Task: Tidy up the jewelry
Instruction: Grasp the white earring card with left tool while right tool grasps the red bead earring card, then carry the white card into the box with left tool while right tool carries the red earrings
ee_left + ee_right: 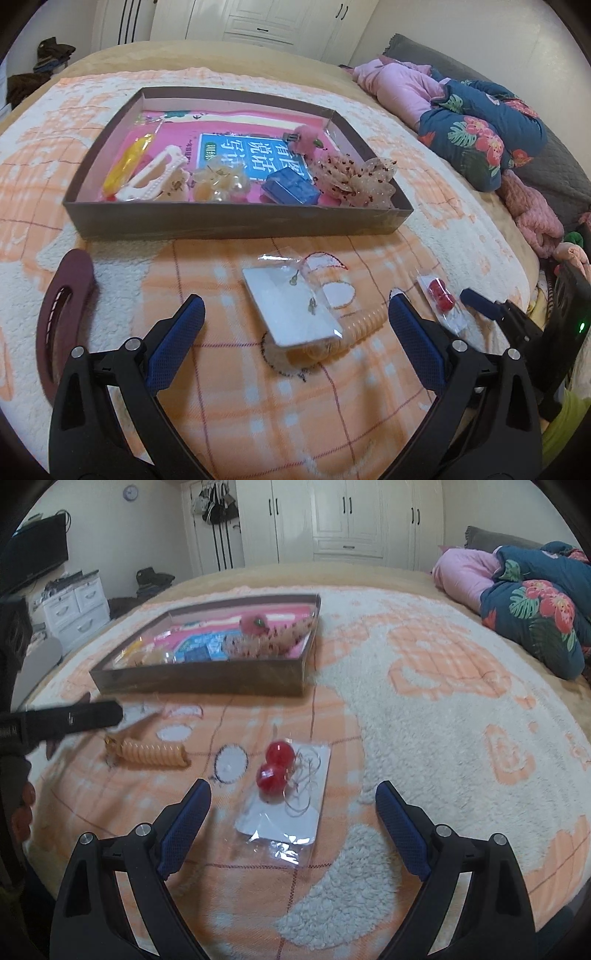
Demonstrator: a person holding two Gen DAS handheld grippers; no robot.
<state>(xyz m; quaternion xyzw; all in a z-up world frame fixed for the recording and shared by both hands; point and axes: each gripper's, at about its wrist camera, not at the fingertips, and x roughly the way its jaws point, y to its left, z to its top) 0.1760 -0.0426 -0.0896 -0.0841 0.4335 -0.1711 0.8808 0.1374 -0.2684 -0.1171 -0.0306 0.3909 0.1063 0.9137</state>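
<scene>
Between the right gripper's (293, 788) spread jaws lies the red-bead earring packet (284, 794).

Two earring packets (295, 299) (441, 301), one tray (236, 219)

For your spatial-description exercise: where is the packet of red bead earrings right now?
In the right wrist view the packet of red bead earrings lies on the blanket between the open right tool's fingers, nearer than the box, right of the spiral hair tie.
</scene>
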